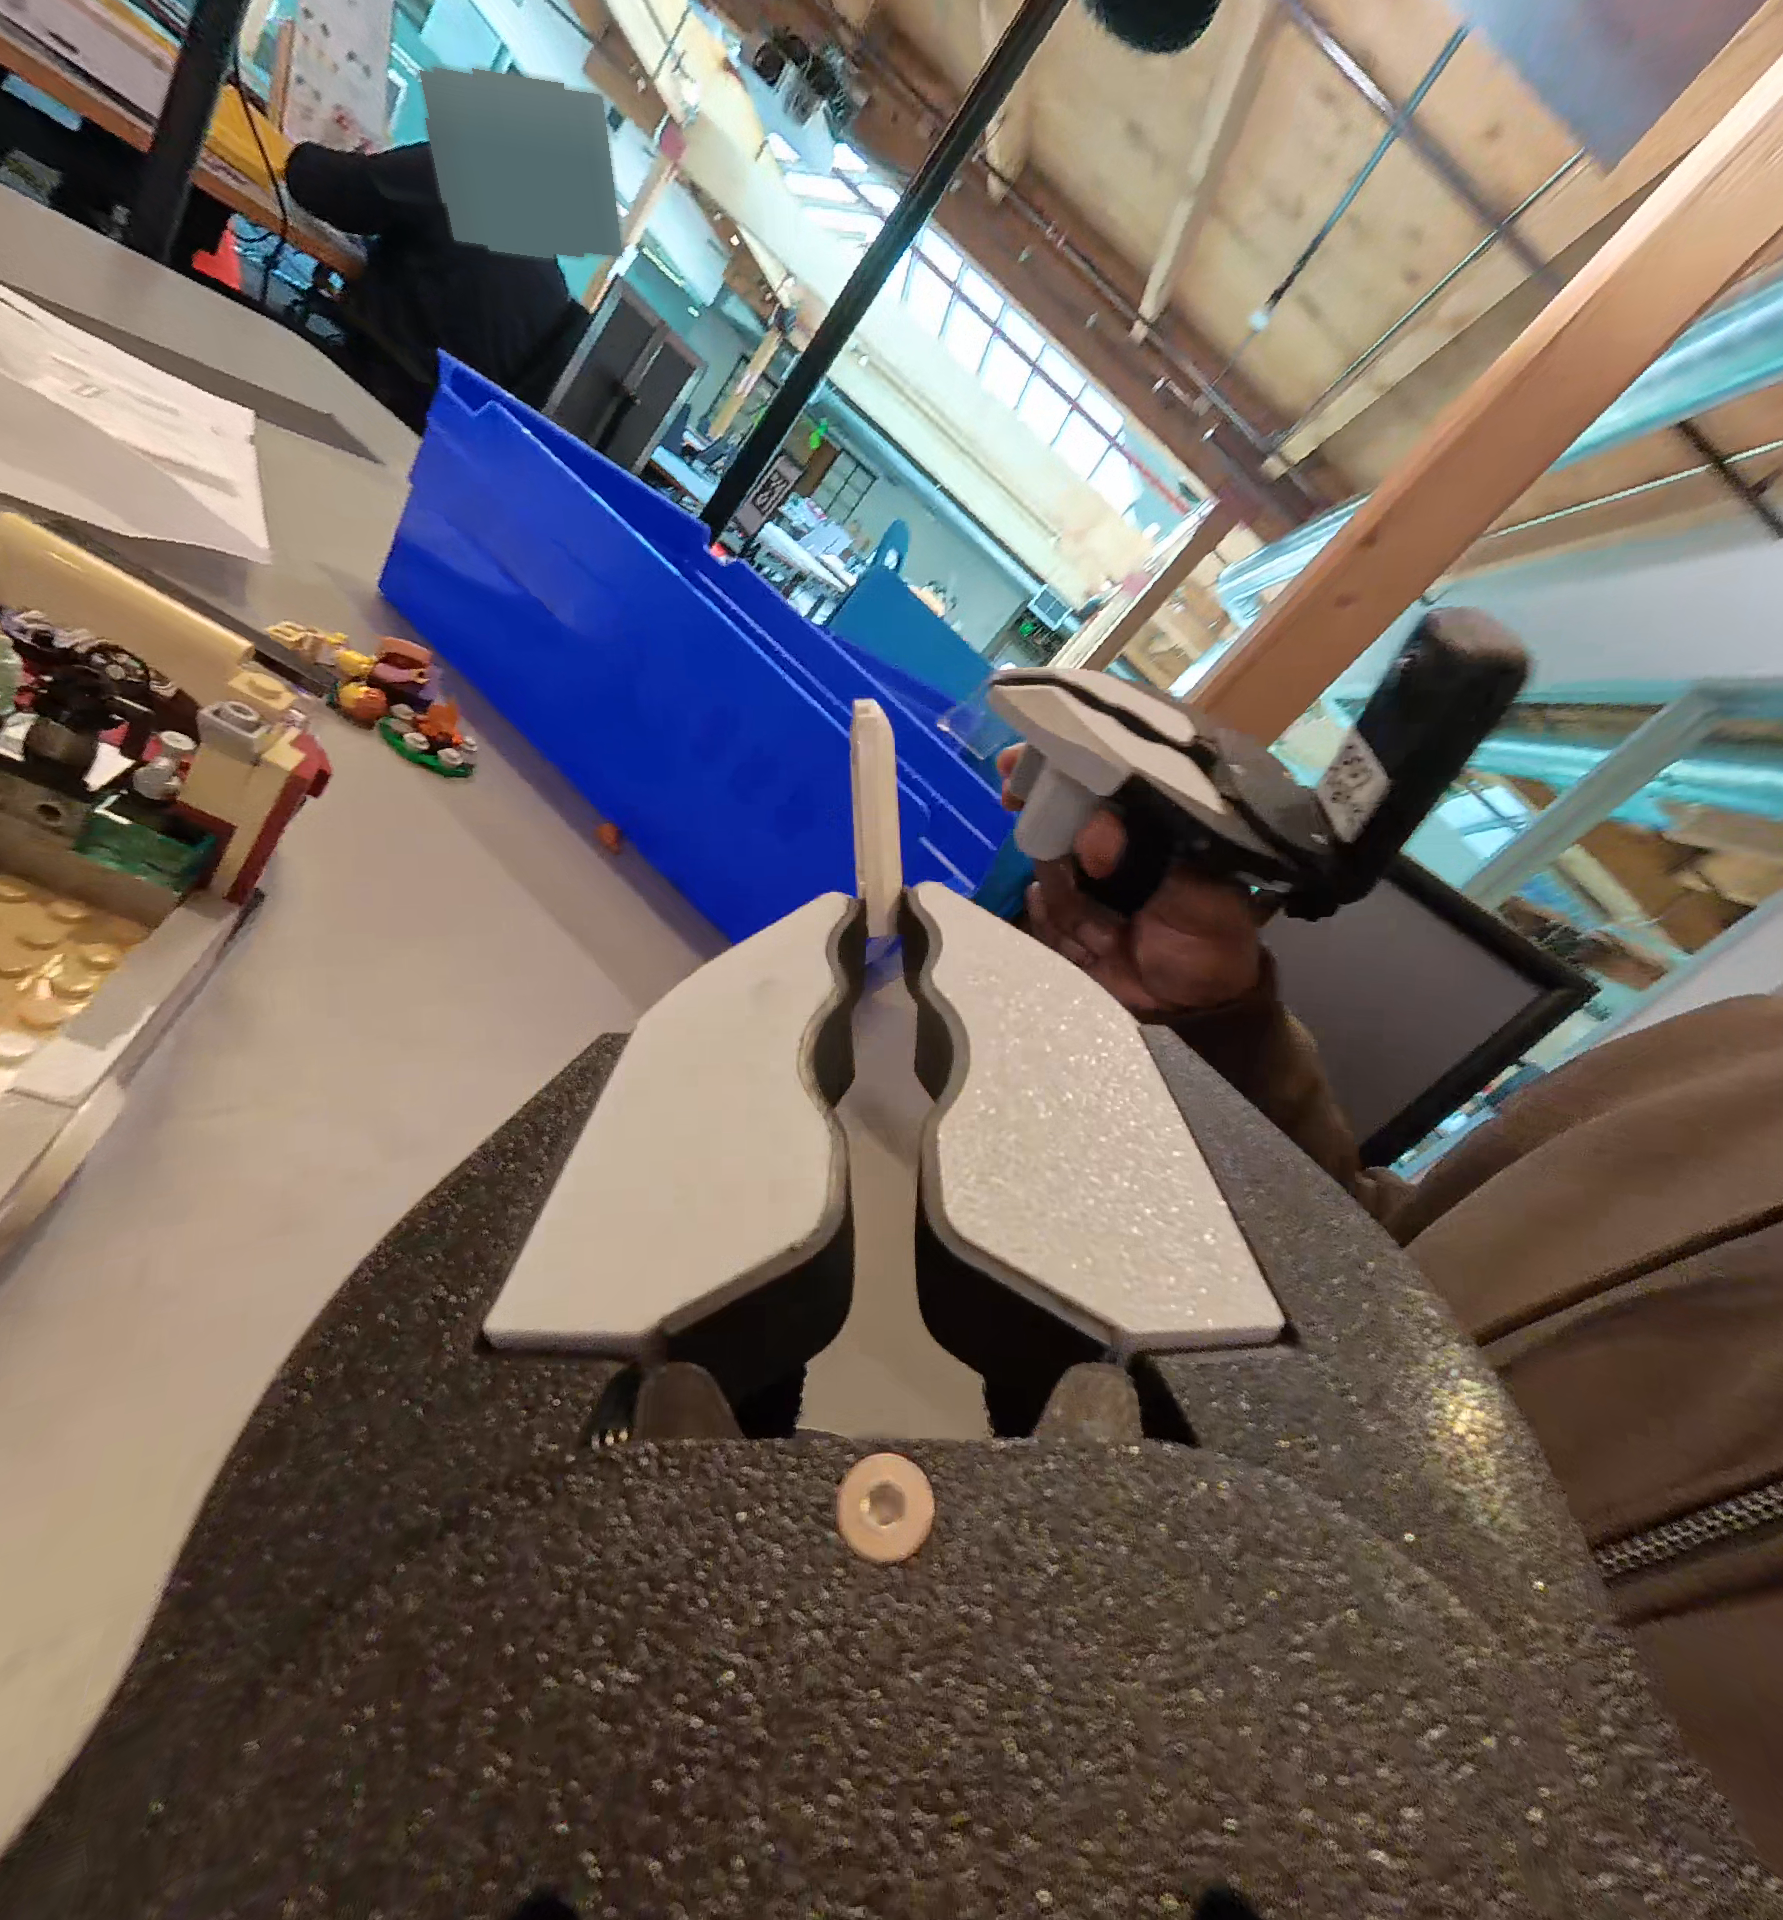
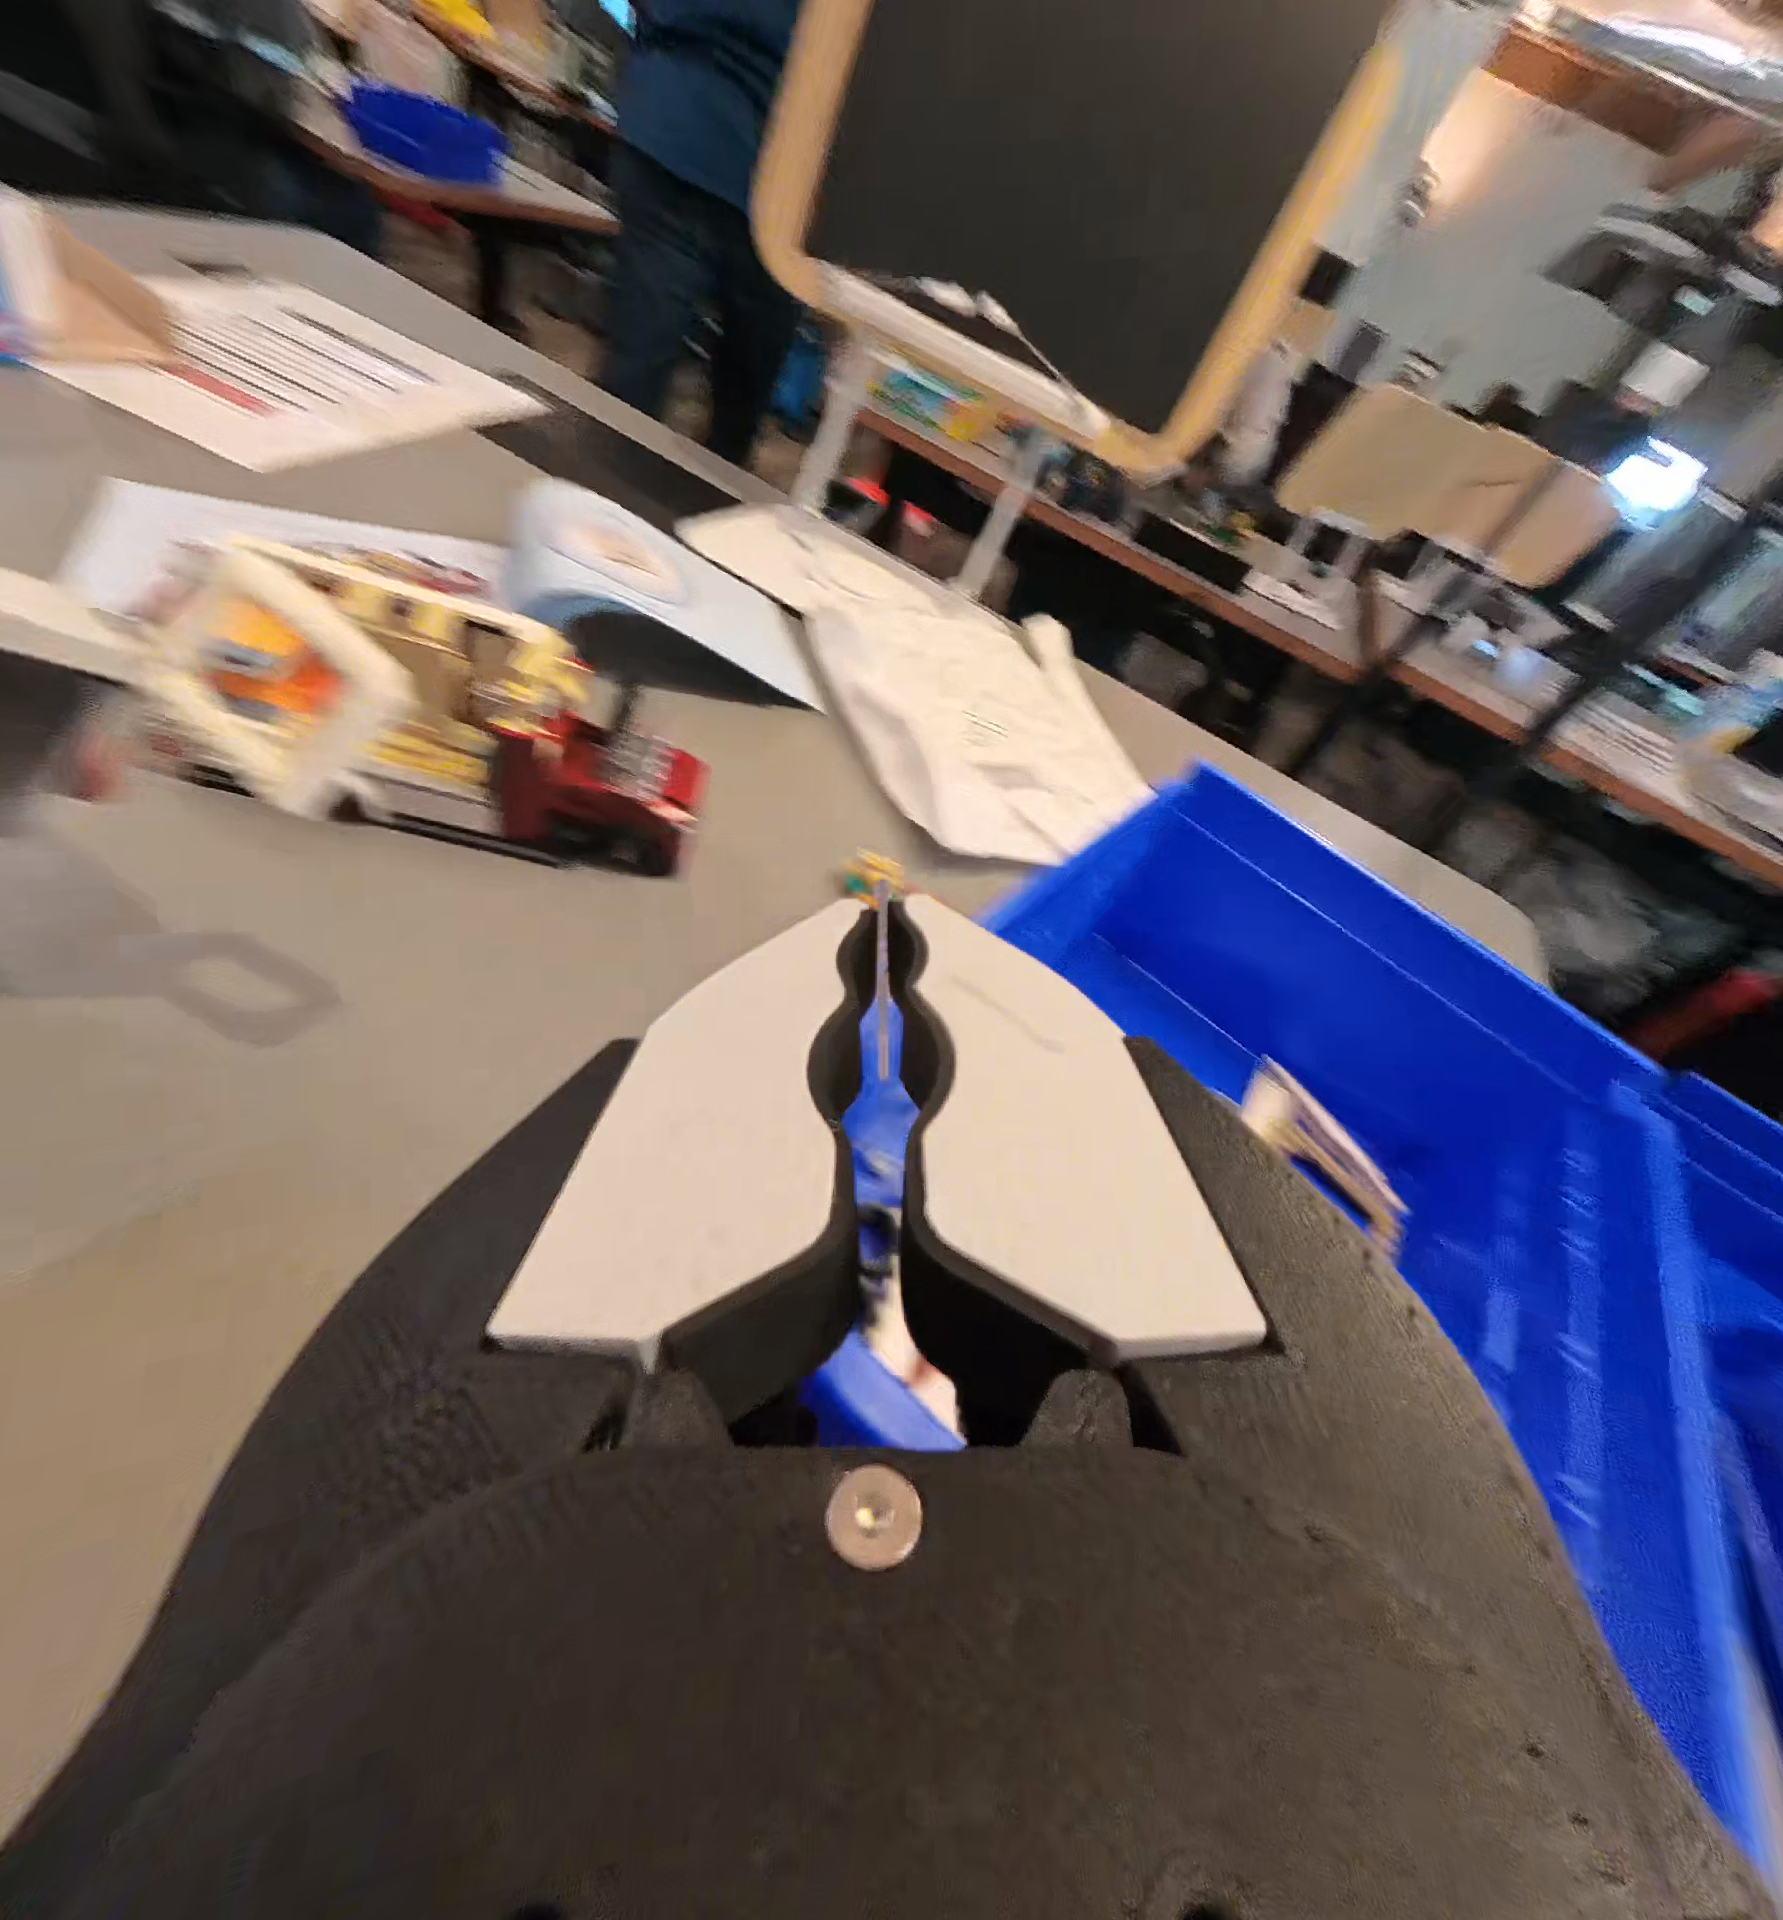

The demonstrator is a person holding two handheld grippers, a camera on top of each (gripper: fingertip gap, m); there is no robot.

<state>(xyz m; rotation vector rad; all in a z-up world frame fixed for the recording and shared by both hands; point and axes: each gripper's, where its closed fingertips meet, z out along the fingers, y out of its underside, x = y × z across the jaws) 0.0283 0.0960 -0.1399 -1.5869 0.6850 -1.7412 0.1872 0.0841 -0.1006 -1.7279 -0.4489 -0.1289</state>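
Left wrist view: the left gripper (image 1: 879, 906) has its two fingertips clamped on one flat pale-grey strip (image 1: 876, 810), which stands upright out of the tips. One blue bin (image 1: 596, 644) lies just behind it on the grey table (image 1: 367, 1039). One brick-built model (image 1: 87, 769) sits at left, with a small cluster of loose coloured pieces (image 1: 404, 701) beside it. Printed sheets (image 1: 87, 416) lie farther back; their writing is too small to read. The right gripper (image 1: 1001, 712) shows at right, with one small clear piece (image 1: 970, 722) at its tips.

Right wrist view (motion-blurred): the right gripper (image 2: 882, 904) is narrowed to a slit, its pads pressed on one thin piece seen edge-on. One blue bin (image 2: 1386, 1039) lies at right.
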